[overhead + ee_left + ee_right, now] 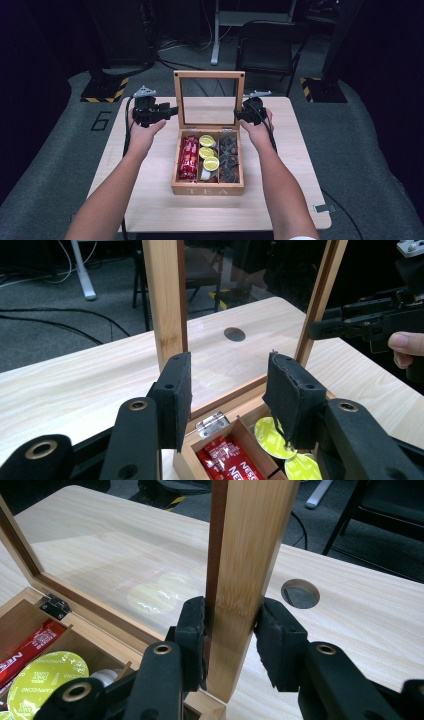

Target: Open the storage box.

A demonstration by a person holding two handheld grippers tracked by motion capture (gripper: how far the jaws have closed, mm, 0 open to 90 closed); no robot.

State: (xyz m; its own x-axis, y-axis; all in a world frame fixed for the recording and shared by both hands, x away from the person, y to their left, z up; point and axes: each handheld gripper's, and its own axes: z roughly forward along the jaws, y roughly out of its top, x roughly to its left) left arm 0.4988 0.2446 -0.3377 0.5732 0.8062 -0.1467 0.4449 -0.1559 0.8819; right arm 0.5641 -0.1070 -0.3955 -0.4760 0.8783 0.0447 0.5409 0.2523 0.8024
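Tea box (pixel 207 189) sits mid-surface, wooden, three compartments: red packets (pixel 188 157) left, yellow-lidded capsules (pixel 208 152) middle, dark items (pixel 230 159) right. Its glass-paned lid (pixel 209 75) stands upright on the back hinges, fully raised. Right tool (pixel 231 645) is clamped narrow on the lid frame's right post, pads pressing both faces of the wood. Left tool (pixel 230 400) is partly wide; its pads flank the space by the left post, not pressing on it, nothing held between them. In the high view the left tool (pixel 170 111) sits just beside the lid's left edge, the right tool (pixel 241 114) at its right edge.

Judgement: lid is at its open limit, so either opening is finished or closing hasn't begun; left side looks released, right side not yet. Contents look untouched. Surface (pixel 150 200) is light wood with a round cable hole (pixel 300 593) behind the box.
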